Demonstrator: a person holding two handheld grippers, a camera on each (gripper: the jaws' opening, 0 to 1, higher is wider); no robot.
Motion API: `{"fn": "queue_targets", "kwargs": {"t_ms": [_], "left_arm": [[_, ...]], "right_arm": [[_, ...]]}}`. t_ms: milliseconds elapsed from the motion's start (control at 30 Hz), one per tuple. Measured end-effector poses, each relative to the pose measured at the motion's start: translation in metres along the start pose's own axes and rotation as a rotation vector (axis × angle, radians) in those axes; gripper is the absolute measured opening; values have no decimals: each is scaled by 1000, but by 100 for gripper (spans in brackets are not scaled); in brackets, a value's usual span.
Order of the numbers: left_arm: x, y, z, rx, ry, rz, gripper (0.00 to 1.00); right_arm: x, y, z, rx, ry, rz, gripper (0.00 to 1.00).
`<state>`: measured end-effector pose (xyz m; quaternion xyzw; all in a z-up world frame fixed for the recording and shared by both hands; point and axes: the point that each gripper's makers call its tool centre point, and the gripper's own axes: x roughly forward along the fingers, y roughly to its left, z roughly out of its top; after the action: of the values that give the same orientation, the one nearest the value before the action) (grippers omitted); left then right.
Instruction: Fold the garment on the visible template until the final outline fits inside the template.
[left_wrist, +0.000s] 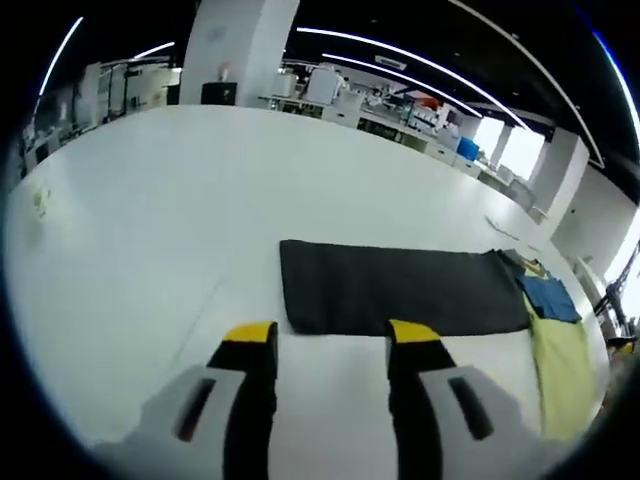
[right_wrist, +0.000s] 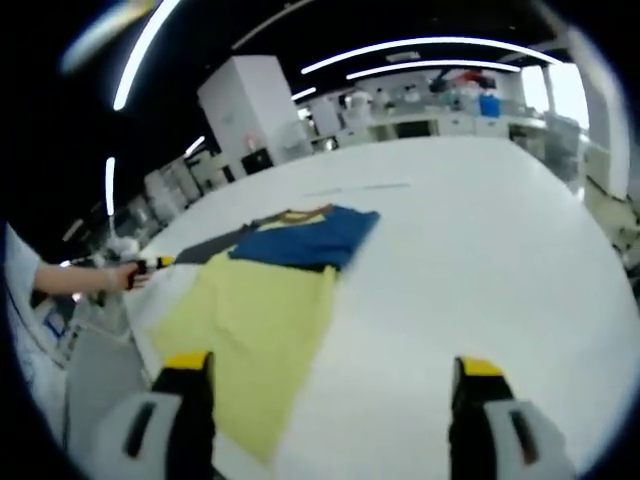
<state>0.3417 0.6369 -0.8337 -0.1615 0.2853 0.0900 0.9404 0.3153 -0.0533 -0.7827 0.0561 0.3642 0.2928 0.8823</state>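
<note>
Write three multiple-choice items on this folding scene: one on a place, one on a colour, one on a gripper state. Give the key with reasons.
1. In the left gripper view, where does the dark template lie?
A. Beyond the jaws on the white table
B. Clamped between the jaws
C. On the floor

2. What colours is the garment?
A. Red and white
B. Yellow and blue
C. All black

3. How does the right gripper stand?
A. Shut on the garment
B. Shut on nothing
C. Open

Key: 1 A, it lies flat past the jaw tips. 2 B, yellow body, blue top. 3 C, jaws wide apart, nothing between.
</note>
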Motion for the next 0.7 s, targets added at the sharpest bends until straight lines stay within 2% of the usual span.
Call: {"fn": "queue_targets", "kwargs": {"t_ms": [67, 133, 267, 367, 400, 467, 567, 633, 667, 700], "left_arm": [[-1, 0, 6, -12, -29, 9, 36], [0, 4, 4, 58, -20, 30, 31], [2, 2, 4, 3, -27, 20, 19], [3, 12, 4, -7, -32, 65, 9], [3, 14, 4, -37, -40, 66, 6], [4, 15, 4, -146, -56, 50, 5], [2, 17, 4, -175, -66, 52, 3], [-2, 11, 1, -237, -71, 52, 1], [-2, 6, -3, -286, -59, 29, 1], [-2, 8, 0, -294, -79, 35, 1]], "right_arm": [[-4, -2, -5, 9, 4, -11, 99], [-7, -6, -7, 20, 2, -21, 99], [-10, -6, -10, 28, 2, -28, 99], [-11, -4, -15, 32, 12, -26, 96], [-11, -3, -16, 35, 12, -24, 96], [-10, -3, -19, 41, 10, -22, 96], [-10, 1, -21, 41, 16, -16, 95], [-9, 1, -23, 42, 19, -13, 95], [-9, 1, -23, 42, 19, -13, 95], [-8, 2, -22, 41, 18, -10, 95]]}}
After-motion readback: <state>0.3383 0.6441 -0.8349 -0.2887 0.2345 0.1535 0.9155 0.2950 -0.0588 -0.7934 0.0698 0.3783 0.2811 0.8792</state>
